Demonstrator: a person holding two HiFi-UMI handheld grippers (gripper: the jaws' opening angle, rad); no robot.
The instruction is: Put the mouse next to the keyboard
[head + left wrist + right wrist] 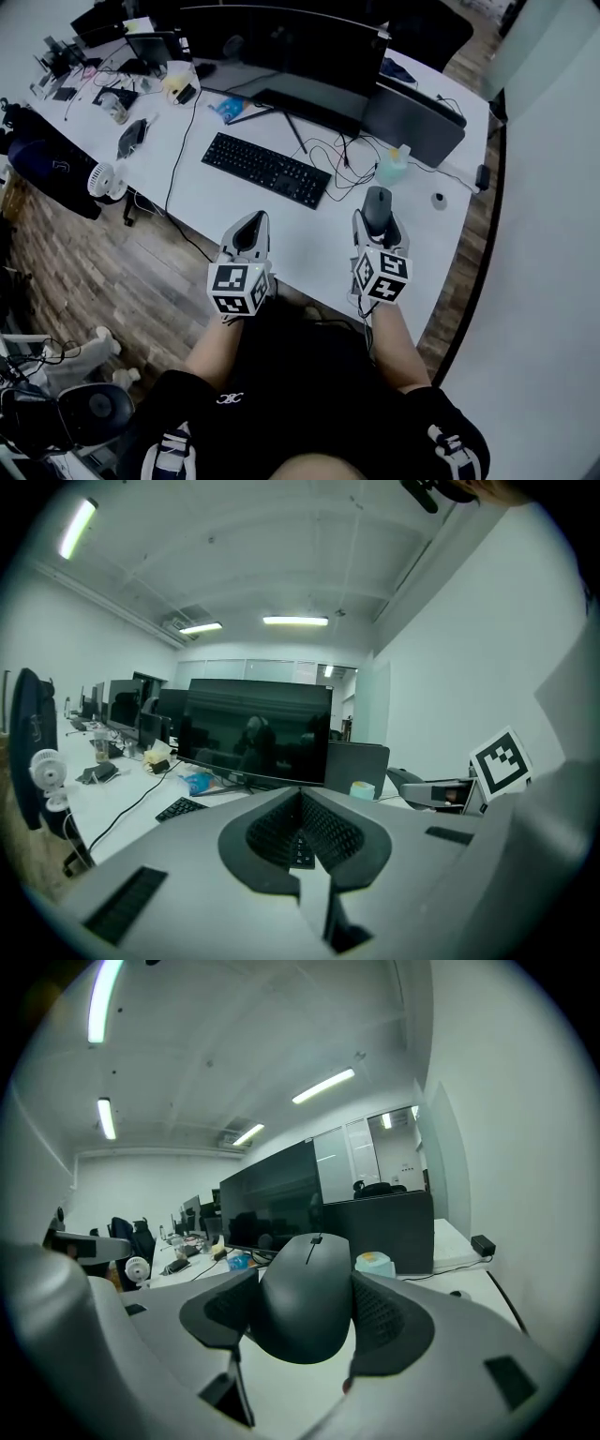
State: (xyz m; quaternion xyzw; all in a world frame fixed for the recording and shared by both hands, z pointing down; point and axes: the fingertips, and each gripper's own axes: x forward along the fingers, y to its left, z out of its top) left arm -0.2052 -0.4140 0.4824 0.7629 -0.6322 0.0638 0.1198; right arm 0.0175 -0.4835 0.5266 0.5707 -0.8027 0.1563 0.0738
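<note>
White desk (234, 202), black keyboard (266, 169) at its middle, monitor (281, 47) along the far edge, pale bottle (394, 167) and cables (339, 155) toward the right edge

You're in an open-plan office. Ahead of your left hand-held gripper (251, 225) a long white surface (225, 211) carries a black keyboard (267, 169), a wide monitor (281, 42) and loose cables (174, 159). Your right hand-held gripper (379, 218) grips a computer mouse (377, 202). Farther left along the surface stand more monitors (120, 705), a small desk fan (101, 178) and a dark chair (37, 155). Strip lights (295, 621) run across the white ceiling.
</note>
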